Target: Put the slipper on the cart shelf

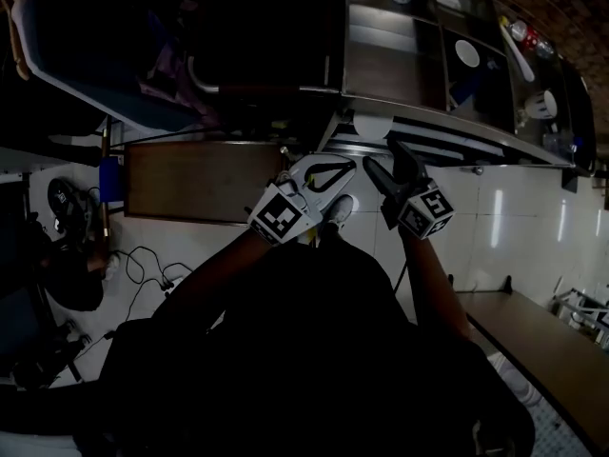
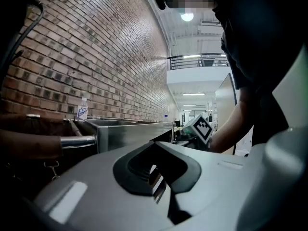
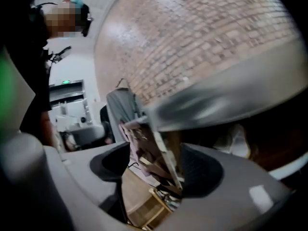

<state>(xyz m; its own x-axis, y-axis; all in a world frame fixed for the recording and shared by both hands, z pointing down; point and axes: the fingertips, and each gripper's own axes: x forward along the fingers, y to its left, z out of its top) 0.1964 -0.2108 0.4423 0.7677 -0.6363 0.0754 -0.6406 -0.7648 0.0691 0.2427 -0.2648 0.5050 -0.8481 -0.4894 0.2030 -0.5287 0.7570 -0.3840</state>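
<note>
A pale slipper (image 1: 369, 125) lies on the lower shelf of the steel cart (image 1: 428, 122), just beyond both grippers. In the right gripper view it shows as a whitish shape (image 3: 236, 139) in the dark under the cart's steel edge (image 3: 216, 105). My right gripper (image 1: 381, 153) points at that shelf with its jaws spread wide and nothing between them (image 3: 154, 172). To its left my left gripper (image 1: 350, 167) is held level beside the cart. Its jaws look closed together and empty (image 2: 156, 182).
The cart's top holds a white bowl (image 1: 466, 53) and bottles (image 1: 528, 36). A brown board (image 1: 195, 179) lies on the floor at the left, with cables (image 1: 143, 265) nearby. A wooden table (image 1: 542, 350) stands at the lower right. My white shoe (image 1: 338, 210) is below the grippers.
</note>
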